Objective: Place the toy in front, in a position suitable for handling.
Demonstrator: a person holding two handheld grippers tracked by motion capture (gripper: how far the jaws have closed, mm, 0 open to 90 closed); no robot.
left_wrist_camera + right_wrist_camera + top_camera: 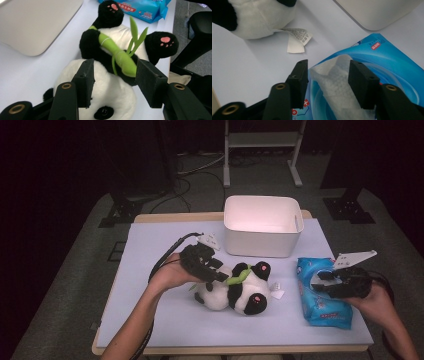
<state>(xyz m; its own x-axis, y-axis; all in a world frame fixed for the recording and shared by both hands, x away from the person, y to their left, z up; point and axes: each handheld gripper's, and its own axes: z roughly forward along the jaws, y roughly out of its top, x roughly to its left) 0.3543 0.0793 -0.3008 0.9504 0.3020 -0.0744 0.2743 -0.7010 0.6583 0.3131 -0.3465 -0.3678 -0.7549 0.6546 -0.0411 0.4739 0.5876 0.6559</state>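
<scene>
Left gripper (216, 270): half open, its two jaws set over the upper body of the panda plush; whether the pads press the fur cannot be told. In the left gripper view the green bamboo stalk runs up between the jaws and its near end lies against the right jaw.
Right gripper (320, 281): half open, over the near left part of the wipes pack. In the right gripper view the white wipe stands up between the jaws, its edges close to both pads, no firm pinch to be seen.
Panda plush (239, 290): lying on its back in the middle of the mat, feet with pink pads up, head toward the left hand.
Bamboo stalk (117, 55): green, slanting across the panda's chest, leaves sticking up.
Label (297, 40): white printed tag, curled, on the mat just right of the panda.
Wipes pack (325, 307): blue, flat on the right side of the mat, one wipe (334, 80) pulled out of its opening.
White bin (262, 240): at the far edge, behind the panda and apart from it.
Mat (150, 320): pale blue, covering the table top.
</scene>
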